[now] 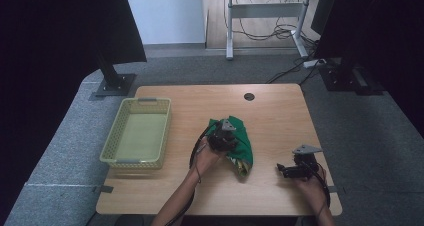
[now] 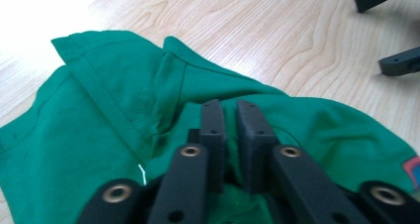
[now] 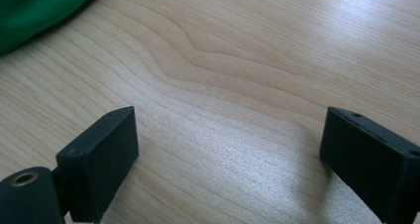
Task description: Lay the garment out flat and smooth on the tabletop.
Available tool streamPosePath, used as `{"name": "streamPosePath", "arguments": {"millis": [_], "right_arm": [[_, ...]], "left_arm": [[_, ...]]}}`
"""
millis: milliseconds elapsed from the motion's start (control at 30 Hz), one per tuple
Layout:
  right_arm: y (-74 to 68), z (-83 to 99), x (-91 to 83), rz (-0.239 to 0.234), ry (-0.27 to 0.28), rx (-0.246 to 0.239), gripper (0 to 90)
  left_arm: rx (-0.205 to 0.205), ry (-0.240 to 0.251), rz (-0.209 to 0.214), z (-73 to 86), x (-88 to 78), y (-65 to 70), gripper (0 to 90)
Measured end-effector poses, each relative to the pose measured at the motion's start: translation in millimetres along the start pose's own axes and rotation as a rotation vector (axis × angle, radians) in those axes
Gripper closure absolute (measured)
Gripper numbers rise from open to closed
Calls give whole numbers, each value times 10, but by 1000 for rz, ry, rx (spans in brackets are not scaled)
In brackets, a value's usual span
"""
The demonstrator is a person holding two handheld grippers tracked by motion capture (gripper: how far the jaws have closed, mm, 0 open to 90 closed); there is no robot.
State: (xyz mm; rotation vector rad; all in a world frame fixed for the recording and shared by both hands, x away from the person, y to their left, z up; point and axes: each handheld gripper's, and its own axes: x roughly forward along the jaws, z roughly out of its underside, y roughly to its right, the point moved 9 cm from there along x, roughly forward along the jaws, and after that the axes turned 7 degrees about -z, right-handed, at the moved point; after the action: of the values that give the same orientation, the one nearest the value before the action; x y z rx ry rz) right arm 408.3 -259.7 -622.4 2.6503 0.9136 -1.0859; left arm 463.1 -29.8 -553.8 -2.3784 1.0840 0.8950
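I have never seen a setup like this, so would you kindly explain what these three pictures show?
A person at a wooden table holds a hand-held gripper in each hand. One picture looks down from above; the other two come from cameras riding on the grippers. On the table lie a green garment and an empty yellow-green basket. The left gripper has closed its fingers on a fold of the garment. The right gripper rests open above bare wood, holding nothing.

Basket (image 1: 136, 135) on table (image 1: 280, 111) at left; shirt (image 1: 241, 138) mid-table under left gripper (image 1: 223, 142); right gripper (image 1: 284, 170) rightward
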Motion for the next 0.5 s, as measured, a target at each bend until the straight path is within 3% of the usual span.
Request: {"name": "streamPosePath", "arguments": {"millis": [33,67,233,400,433,500], "right_arm": [[-1,-1,0,0,0,1,77],[-1,-1,0,0,0,1,77],[-1,0,0,0,0,0,77],[-1,0,0,0,0,0,77],[-1,0,0,0,0,1,77],[-1,0,0,0,0,1,77]], "left_arm": [[0,0,0,0,0,0,851],[-12,34,1,-37,-110,-32,851],[-26,59,-15,-41,-271,-114,858],[-26,59,-15,-41,-271,-114,858],[-55,50,-26,67,-319,-211,858],[-60,48,-27,86,-322,-224,858]]}}
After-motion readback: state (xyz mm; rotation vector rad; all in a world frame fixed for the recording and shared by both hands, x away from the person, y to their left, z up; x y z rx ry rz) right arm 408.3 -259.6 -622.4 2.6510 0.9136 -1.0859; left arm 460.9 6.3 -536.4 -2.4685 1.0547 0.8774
